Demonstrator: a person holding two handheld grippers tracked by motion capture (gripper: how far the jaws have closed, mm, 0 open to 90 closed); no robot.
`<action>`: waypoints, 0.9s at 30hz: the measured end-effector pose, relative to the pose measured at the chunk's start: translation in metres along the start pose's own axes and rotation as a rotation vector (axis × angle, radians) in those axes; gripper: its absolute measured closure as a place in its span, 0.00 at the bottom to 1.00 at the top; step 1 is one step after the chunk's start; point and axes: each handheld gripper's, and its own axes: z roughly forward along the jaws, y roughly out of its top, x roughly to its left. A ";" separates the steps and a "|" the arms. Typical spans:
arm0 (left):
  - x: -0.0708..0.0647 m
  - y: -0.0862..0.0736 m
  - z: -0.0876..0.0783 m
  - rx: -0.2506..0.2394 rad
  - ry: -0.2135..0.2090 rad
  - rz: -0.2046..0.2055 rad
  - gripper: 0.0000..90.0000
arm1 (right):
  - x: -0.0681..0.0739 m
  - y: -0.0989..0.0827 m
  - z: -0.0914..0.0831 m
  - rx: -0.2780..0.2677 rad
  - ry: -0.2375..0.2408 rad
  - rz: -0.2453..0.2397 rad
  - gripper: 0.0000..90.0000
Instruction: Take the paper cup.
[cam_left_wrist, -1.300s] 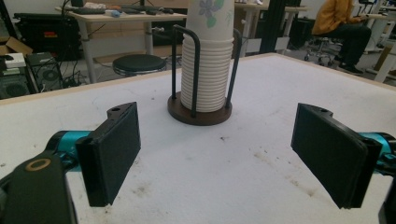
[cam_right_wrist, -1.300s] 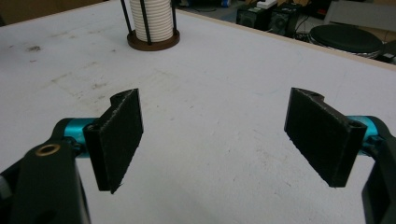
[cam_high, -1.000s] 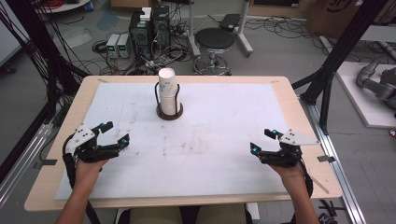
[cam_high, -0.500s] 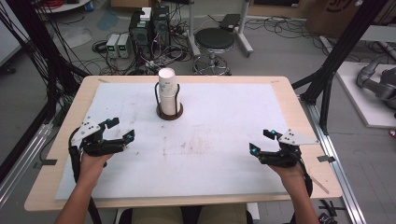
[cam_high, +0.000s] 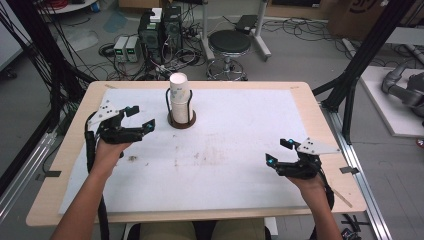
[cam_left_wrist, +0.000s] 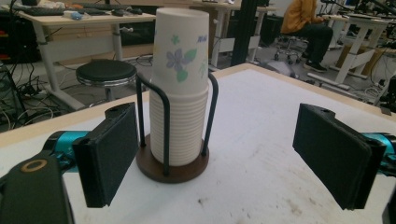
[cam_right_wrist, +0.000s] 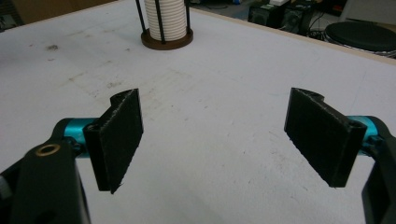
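Left gripper (cam_high: 141, 117): jaws spread wide, nothing between the pads. It hovers above the white mat (cam_high: 240, 145), pointed toward the stack of paper cups (cam_high: 180, 97). In the left gripper view the stack (cam_left_wrist: 180, 84) stands ahead of the jaws and left of the midline of the gap, close beside the left pad (cam_left_wrist: 108, 154) but beyond its tip, not touching it; the right pad (cam_left_wrist: 334, 154) is well apart from it.

The cups sit upright in a holder: round dark wooden base (cam_left_wrist: 172, 167) with thin black wire uprights (cam_left_wrist: 152, 116) rising around the stack. The topmost cup carries a printed purple flower with green leaves. The stack stands taller than the uprights.

Right gripper (cam_high: 280, 151): jaws likewise released, empty. In the right gripper view only stained white mat (cam_right_wrist: 210, 116) lies between the pads; the cup holder (cam_right_wrist: 167, 28) stands far ahead of the jaws, beyond the left pad (cam_right_wrist: 119, 137) and toward the mat's far edge. The right pad (cam_right_wrist: 322, 135) has bare mat ahead of it.

The high view shows both hands holding the grippers over the mat, left near the holder, right well apart from it.

Beyond the table: a black stool (cam_high: 229, 42) and computer boxes (cam_high: 160, 27) on the floor.
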 end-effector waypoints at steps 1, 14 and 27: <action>0.000 0.004 0.003 0.000 0.003 0.000 0.16 | 0.000 0.000 0.000 -0.003 0.001 0.004 0.22; 0.010 0.046 0.054 0.037 -0.015 0.014 0.16 | -0.001 0.001 -0.001 -0.008 0.008 0.008 0.22; 0.027 0.064 0.112 0.125 0.009 -0.003 0.16 | -0.001 0.001 -0.001 -0.006 0.021 0.012 0.22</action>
